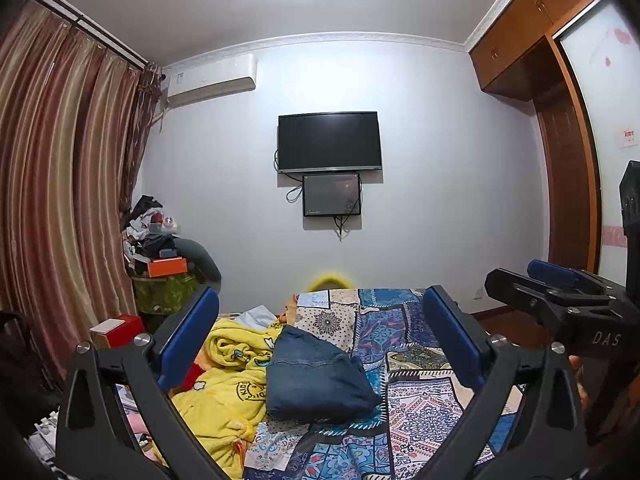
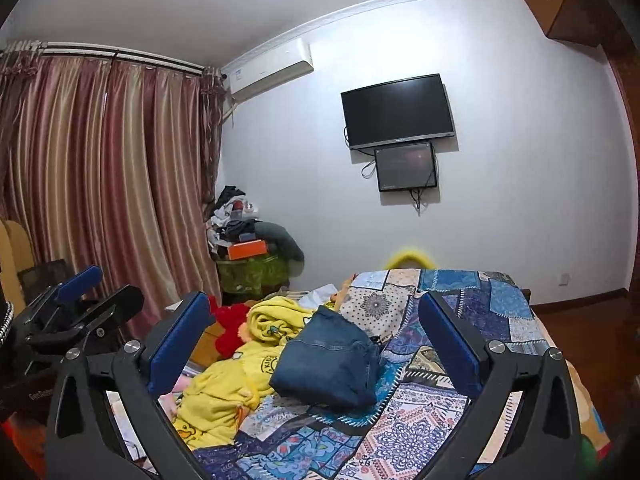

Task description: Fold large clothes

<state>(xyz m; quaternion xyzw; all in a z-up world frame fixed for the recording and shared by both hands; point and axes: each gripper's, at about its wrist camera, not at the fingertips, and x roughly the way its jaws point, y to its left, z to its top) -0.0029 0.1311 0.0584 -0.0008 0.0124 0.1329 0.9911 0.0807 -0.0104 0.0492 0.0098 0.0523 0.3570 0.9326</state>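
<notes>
A bedroom with a patchwork bedspread [image 1: 416, 412] on the bed, a dark television [image 1: 329, 142] on the far white wall and striped curtains [image 1: 60, 184] on the left.

A folded bundle of blue denim jeans [image 1: 316, 376] lies on the bedspread near the middle of the bed, its left edge touching a crumpled yellow robe [image 1: 228, 384] printed with cartoon ducks. In the right wrist view a red plush toy [image 2: 232, 326] sits just beyond the robe at the bed's left side. The left gripper [image 1: 320, 336] hangs above the near end of the bed, jaws spread wide with nothing between them. The right gripper [image 2: 316, 338] is held alongside it, jaws likewise wide apart and holding nothing. A heap of clutter [image 1: 160, 240] stands in the far left corner beneath the air conditioner [image 1: 212, 80].
</notes>
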